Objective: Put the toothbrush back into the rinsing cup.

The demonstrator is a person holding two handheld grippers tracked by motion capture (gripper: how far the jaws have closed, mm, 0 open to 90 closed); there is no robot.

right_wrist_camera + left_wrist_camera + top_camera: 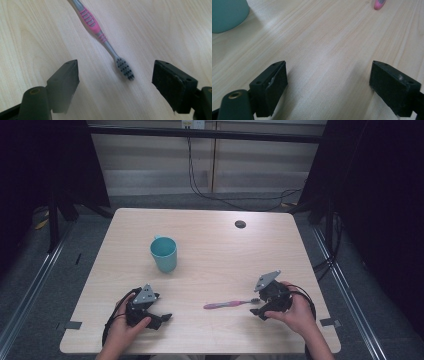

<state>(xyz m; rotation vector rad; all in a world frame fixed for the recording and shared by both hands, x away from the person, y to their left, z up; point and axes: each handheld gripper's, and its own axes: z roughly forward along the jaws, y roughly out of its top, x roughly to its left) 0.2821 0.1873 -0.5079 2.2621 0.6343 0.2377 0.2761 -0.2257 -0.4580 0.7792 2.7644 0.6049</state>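
- Low and right of centre in the high view, the right hand-held gripper (261, 306) is held with its jaws wide apart and nothing between them; the brush head of the toothbrush (231, 304) lies just ahead of them on the counter (210, 245).
- At the lower left of that view, the left hand-held gripper (159, 315) is likewise spread apart and empty, resting low over bare wood.
- Toward the centre left, a teal cup (164, 253) stands upright, well apart from the toothbrush.
- A slip is judged likely if the toothbrush (100, 35) is pinched at the bristled head, seen between the jaws in the right gripper view: the thin neck could pivot or be flicked away.
- Because the handle lies flat on the wood, the jaw tips may scrape the counter and push the brush rather than close on it.
- If the cup (227, 13) is the goal, it could be tipped by a long handle struck against its rim.
- No brand, label or readable writing can be made out on the toothbrush, the cup or either gripper.
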